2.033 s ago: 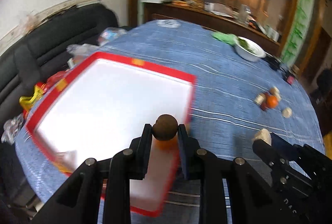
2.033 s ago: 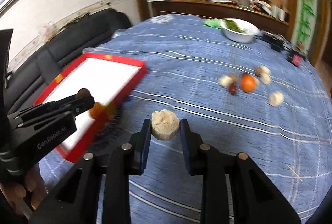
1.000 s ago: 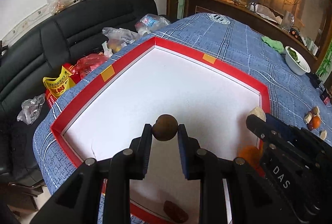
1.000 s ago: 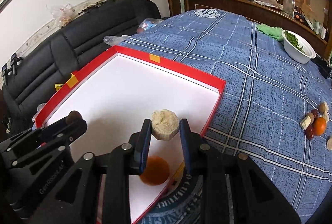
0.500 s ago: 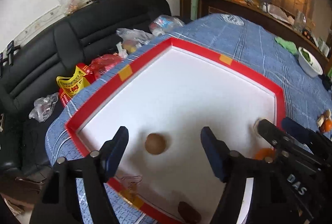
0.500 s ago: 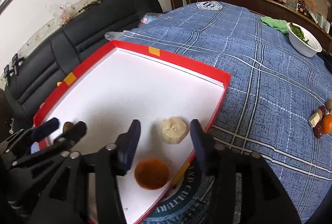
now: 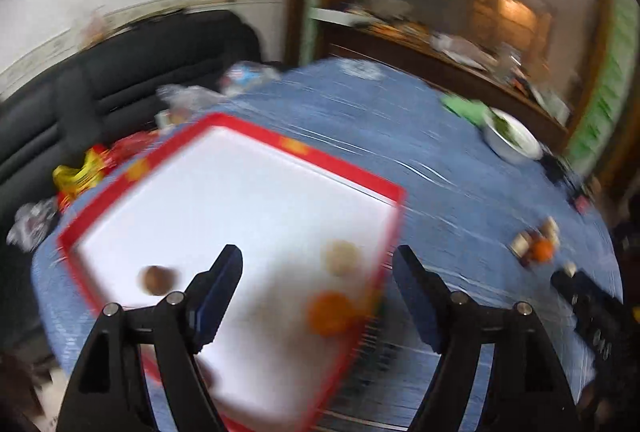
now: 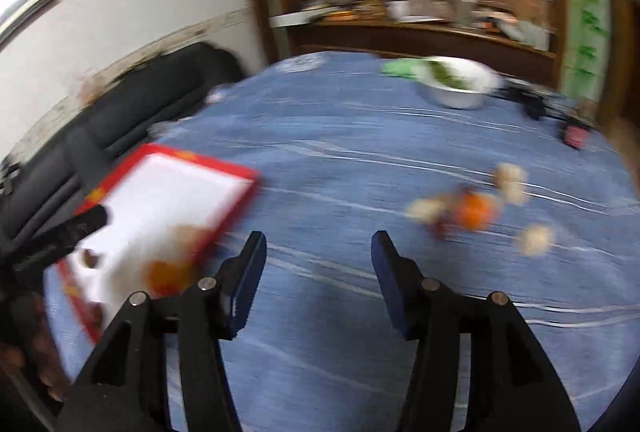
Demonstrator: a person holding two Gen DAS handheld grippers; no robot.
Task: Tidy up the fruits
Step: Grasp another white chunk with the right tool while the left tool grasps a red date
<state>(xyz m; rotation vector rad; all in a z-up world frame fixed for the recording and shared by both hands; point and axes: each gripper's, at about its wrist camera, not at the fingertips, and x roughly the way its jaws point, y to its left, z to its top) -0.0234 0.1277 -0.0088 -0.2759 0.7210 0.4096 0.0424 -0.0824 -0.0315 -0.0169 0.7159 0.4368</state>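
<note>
Both claws, left [image 7: 316, 292] and right [image 8: 316, 272], have just been opening and stand empty. Risk: the loose brown fruit [image 7: 157, 279] rolls across the red tray [image 7: 344, 160]; hasty swings scatter the far fruit pile [image 8: 474, 210].

You've got a red-rimmed white tray [image 7: 352, 172] on a blue plaid tablecloth [image 8: 340, 136], plus an orange fruit [image 7: 330, 314] and a brown one [image 7: 156, 280].
</note>
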